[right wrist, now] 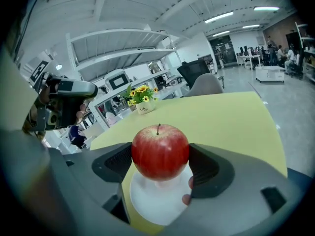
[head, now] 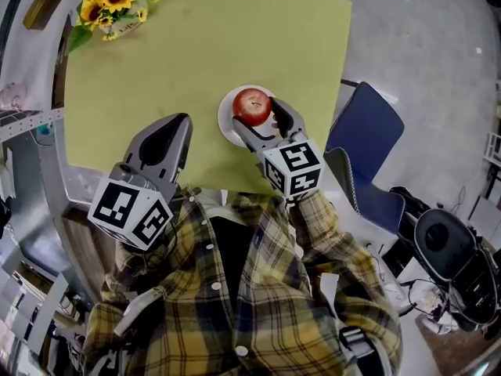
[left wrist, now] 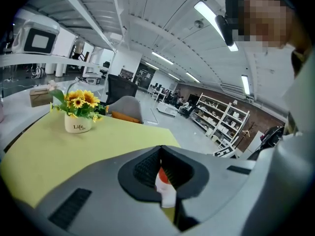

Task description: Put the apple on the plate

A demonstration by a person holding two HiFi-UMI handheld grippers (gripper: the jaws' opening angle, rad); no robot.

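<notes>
A red apple (head: 252, 106) (right wrist: 160, 151) sits between the jaws of my right gripper (head: 262, 117) (right wrist: 160, 165), which is shut on it with both pads against its sides. Directly under the apple is a small white plate (head: 226, 125) (right wrist: 150, 205), near the front edge of the yellow-green table (head: 196, 45). I cannot tell whether the apple touches the plate. My left gripper (head: 180, 124) (left wrist: 160, 149) hangs to the left over the table's near edge, shut and empty, its tips meeting. Through its gap a sliver of the apple (left wrist: 162, 175) shows.
A white pot of sunflowers (head: 113, 2) (left wrist: 78, 114) (right wrist: 141, 101) stands at the table's far left corner. A small brown box (head: 43, 2) lies beyond it. A blue chair (head: 368, 131) stands close on the right, and an office chair (head: 446, 245) further right.
</notes>
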